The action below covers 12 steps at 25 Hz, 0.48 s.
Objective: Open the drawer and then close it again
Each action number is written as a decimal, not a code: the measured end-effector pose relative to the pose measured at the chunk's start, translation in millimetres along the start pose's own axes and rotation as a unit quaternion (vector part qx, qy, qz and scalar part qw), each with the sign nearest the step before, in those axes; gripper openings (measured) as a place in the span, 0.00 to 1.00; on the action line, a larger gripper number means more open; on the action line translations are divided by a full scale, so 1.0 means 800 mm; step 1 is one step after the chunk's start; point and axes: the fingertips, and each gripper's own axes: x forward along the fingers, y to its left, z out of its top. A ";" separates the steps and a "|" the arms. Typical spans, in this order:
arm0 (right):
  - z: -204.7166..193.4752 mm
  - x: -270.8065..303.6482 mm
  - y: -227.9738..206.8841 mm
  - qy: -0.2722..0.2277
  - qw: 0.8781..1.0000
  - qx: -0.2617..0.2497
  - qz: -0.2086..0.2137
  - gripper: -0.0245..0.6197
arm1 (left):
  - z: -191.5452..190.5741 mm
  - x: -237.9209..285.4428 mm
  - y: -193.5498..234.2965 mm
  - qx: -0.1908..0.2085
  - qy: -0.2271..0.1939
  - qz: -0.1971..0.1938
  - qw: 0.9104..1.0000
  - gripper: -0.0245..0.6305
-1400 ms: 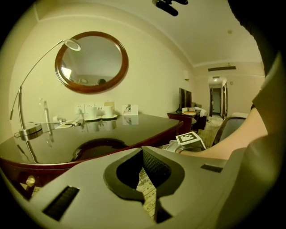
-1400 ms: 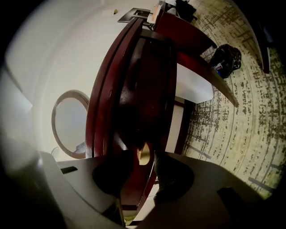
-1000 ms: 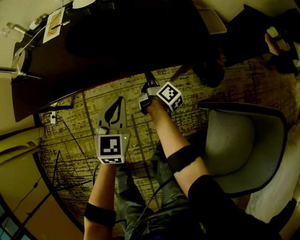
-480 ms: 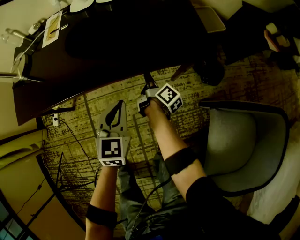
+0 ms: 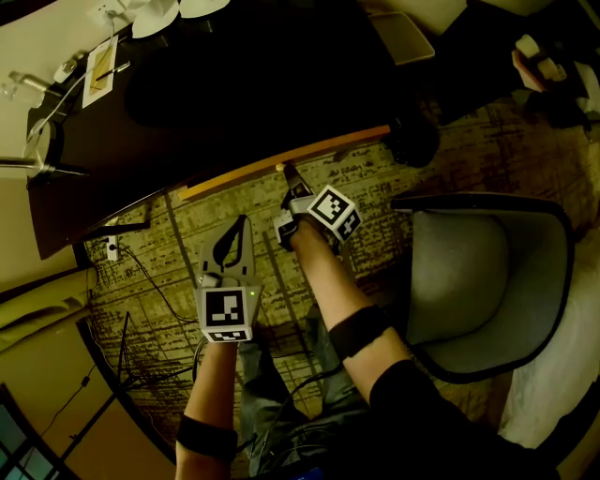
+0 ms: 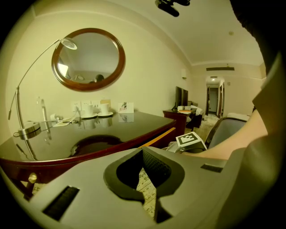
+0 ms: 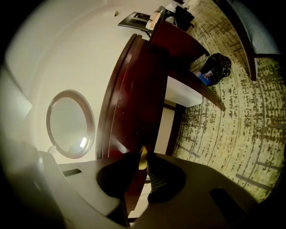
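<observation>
The dark wooden desk has its drawer pulled out a little, so the drawer's light wooden top edge shows as a strip under the desktop. My right gripper is shut on the drawer's small brass knob. In the right gripper view the knob sits pinched between the jaw tips against the dark drawer front. My left gripper hangs over the carpet to the left of the right one, shut and holding nothing. The left gripper view shows the drawer edge beyond its tips.
A grey armchair stands close on the right. A black bag lies by the desk's right end. On the desk are a lamp and cups. Cables and a socket lie at the left. A round mirror hangs above.
The drawer has slid out of the desk, and its light top edge now shows. My right gripper has moved back toward me with the knob. The left gripper has drifted slightly.
</observation>
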 end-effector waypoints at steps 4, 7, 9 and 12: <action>-0.011 -0.031 -0.008 0.005 1.000 0.000 -0.009 0.15 | 0.002 -0.014 -0.017 0.006 0.003 -0.015 1.000 0.03; -0.023 -0.062 -0.018 0.007 1.000 0.001 -0.017 0.15 | 0.005 -0.026 -0.030 0.006 0.004 -0.025 1.000 0.03; -0.030 -0.086 -0.024 0.008 1.000 0.004 -0.023 0.15 | 0.011 -0.034 -0.038 0.010 0.002 -0.032 0.999 0.03; -0.041 -0.123 -0.035 0.014 0.999 0.001 -0.030 0.15 | 0.020 -0.048 -0.049 0.004 0.002 -0.038 0.999 0.03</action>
